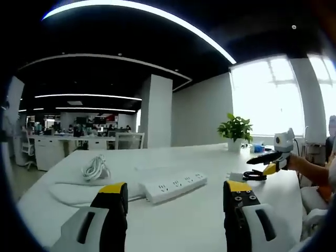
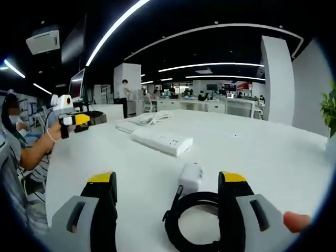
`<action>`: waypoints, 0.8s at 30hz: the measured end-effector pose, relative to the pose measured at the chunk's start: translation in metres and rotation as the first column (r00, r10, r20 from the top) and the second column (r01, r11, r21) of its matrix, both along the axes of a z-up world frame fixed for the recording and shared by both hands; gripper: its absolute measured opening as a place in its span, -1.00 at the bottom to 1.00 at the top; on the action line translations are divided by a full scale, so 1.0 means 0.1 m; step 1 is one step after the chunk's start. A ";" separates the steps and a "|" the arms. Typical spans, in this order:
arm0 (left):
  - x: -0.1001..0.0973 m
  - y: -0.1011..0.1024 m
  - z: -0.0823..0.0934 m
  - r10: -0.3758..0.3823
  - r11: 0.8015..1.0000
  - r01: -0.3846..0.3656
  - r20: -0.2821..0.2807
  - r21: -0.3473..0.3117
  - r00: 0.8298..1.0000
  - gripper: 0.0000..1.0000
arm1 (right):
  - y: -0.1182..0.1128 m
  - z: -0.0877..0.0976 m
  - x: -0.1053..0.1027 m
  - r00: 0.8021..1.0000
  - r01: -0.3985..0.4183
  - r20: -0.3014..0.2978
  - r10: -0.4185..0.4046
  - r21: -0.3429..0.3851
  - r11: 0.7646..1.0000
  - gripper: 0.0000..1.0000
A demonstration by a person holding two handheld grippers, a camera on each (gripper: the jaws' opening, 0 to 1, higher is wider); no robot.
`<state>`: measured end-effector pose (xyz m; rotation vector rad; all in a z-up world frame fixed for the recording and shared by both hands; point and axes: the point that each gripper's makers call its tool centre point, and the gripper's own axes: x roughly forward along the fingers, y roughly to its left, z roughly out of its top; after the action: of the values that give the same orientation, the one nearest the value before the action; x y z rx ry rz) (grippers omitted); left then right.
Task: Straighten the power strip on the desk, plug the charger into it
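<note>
Charger between right jaws; power strip beyond left

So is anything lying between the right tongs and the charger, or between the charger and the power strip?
Nothing visible. In the right gripper view the charger with its coiled black cable lies just ahead of the open right tongs, and bare white desk separates it from the power strip.
</note>
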<state>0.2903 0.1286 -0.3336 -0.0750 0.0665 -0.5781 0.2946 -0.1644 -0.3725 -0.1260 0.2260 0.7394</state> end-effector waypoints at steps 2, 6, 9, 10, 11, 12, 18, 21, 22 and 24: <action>-0.03 0.00 -0.02 0.002 1.000 -0.002 0.000 0.011 1.000 0.52 | -0.02 -0.05 -0.05 1.000 0.000 -0.014 0.000 -0.018 1.000 0.54; -0.08 0.02 -0.05 0.007 1.000 -0.007 0.000 0.025 1.000 0.52 | -0.08 -0.13 -0.12 1.000 0.013 -0.022 -0.014 -0.055 0.998 0.43; -0.09 0.03 -0.07 0.010 1.000 -0.010 -0.003 0.016 1.000 0.51 | -0.11 -0.19 -0.16 0.999 0.016 -0.042 -0.019 -0.059 0.998 0.36; -0.10 0.03 -0.07 0.011 1.000 -0.011 -0.004 0.016 1.000 0.51 | -0.11 -0.22 -0.17 0.998 0.017 -0.053 -0.020 -0.061 0.998 0.34; -0.10 0.03 -0.08 0.014 1.000 -0.014 -0.003 0.018 1.000 0.51 | -0.13 -0.24 -0.18 0.998 0.020 -0.062 -0.024 -0.065 0.998 0.30; -0.10 0.04 -0.09 0.016 1.000 -0.016 -0.003 0.019 1.000 0.51 | -0.13 -0.26 -0.19 0.997 0.021 -0.066 -0.025 -0.068 0.997 0.26; -0.12 0.03 -0.13 0.009 1.000 -0.009 -0.010 0.029 1.000 0.48 | -0.21 -0.33 -0.19 0.993 0.045 -0.101 -0.054 -0.088 0.995 0.13; -0.13 0.03 -0.15 0.009 0.999 -0.009 -0.010 0.034 1.000 0.48 | -0.24 -0.39 -0.19 0.990 0.046 -0.126 -0.061 -0.119 0.992 0.12; -0.13 0.03 -0.16 0.010 0.999 -0.009 -0.012 0.032 1.000 0.47 | -0.24 -0.41 -0.19 0.990 0.045 -0.128 -0.061 -0.127 0.991 0.12; -0.13 0.03 -0.17 0.008 1.000 -0.008 -0.016 0.030 1.000 0.47 | -0.24 -0.43 -0.20 0.989 0.039 -0.134 -0.058 -0.141 0.989 0.11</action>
<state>0.2769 0.1316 -0.3506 -0.0506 0.0904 -0.5682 0.2745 -0.1884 -0.4151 -0.2006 0.4109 0.6839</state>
